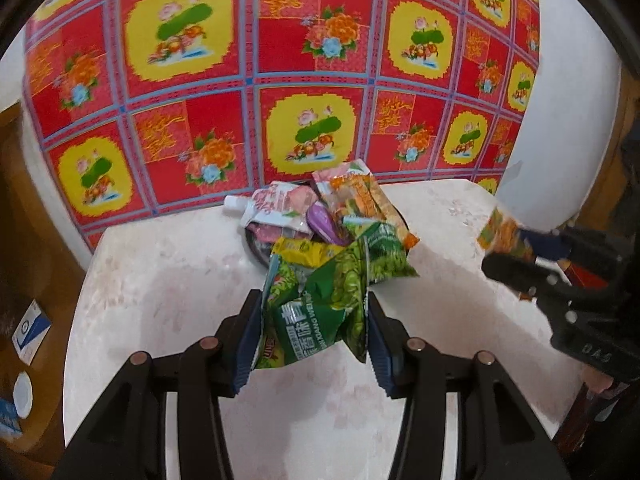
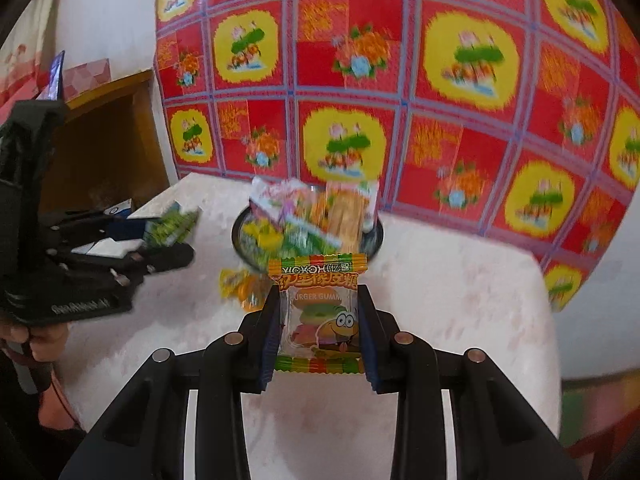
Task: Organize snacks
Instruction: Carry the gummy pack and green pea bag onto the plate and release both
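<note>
The left gripper (image 1: 310, 322) pinches a light, crinkly green packet (image 1: 320, 304) between part-open jaws, the right gripper (image 2: 318, 328) clamps a slippery gummy packet (image 2: 320, 312) by its edges.

Left wrist view: we look forward and down along the left gripper (image 1: 312, 332), close above the pale table (image 1: 160, 280).
Right wrist view: same downward tilt, from the right gripper (image 2: 318, 332).
Shared: the dark snack bowl (image 2: 376, 236) (heaped), the red patterned cloth (image 1: 320, 80), and each other's gripper at the frame edge.
</note>
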{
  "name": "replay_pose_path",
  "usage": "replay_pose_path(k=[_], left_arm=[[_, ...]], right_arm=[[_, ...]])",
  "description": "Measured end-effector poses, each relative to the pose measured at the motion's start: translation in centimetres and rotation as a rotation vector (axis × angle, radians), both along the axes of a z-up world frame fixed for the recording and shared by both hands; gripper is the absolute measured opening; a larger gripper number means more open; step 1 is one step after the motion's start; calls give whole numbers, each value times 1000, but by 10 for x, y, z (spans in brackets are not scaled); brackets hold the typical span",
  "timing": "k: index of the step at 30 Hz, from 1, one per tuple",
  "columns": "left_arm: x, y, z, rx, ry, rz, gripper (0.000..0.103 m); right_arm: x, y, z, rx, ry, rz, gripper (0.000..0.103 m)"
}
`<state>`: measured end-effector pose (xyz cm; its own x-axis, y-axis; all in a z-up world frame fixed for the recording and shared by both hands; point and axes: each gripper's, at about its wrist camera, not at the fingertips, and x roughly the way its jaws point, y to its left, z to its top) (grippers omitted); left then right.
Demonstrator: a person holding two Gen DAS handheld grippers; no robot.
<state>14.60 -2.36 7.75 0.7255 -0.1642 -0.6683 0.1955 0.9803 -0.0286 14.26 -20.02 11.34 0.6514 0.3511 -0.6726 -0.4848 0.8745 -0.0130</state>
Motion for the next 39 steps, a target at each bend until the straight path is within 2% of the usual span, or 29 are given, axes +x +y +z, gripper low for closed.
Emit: replay_pose_path(k=[5,11,16,21,24,30,33,35,39], left_arm=[[27,-11,-1,22,17,-46,51],[55,-13,-6,37,42,-55,51],[75,-6,-20,25,83,-41,51],[88,2,-29,-26,116,-36,51],[91,7,-31,-58,117,-33,51],[94,6,-35,-60,107,-19,52],[94,3,-37,-52,96,-22,59],[95,0,-39,-63,92,-36,71],[93,-5,-39,-40,81,-38,78]], right_arm=[[18,10,15,-3,-80,17,35],[48,20,14,11,-86,78,35],[77,27,7,-15,-58,94,35],[106,25,-7,12,-2,43,35],[119,22,-17,58,31,33,35],[135,22,-35,57,63,-3,35],[135,28,-42,34,60,5,35],[135,33,-45,27,61,21,35],[133,41,-48,5,40,47,37]])
